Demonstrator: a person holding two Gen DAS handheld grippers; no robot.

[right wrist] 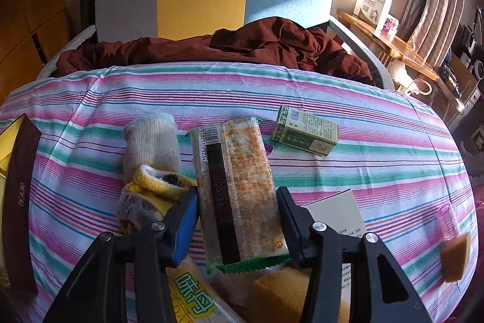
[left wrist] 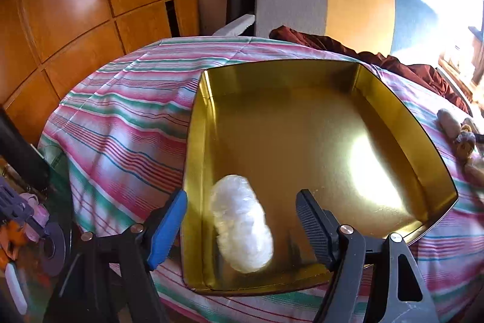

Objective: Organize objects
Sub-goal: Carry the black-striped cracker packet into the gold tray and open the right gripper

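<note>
Left wrist view: left gripper (left wrist: 240, 221), jaws spread apart and empty, above a gold tin tray (left wrist: 402, 123) on the striped bedcover (left wrist: 121, 123); white wrapped bundle (left wrist: 242, 224) lies in the tray's near-left corner (blurred). Right wrist view: right gripper (right wrist: 237, 227) clamps a green-edged snack packet (right wrist: 239, 189); socks (right wrist: 151, 159) just left, small green box (right wrist: 305, 130) beyond.
</note>
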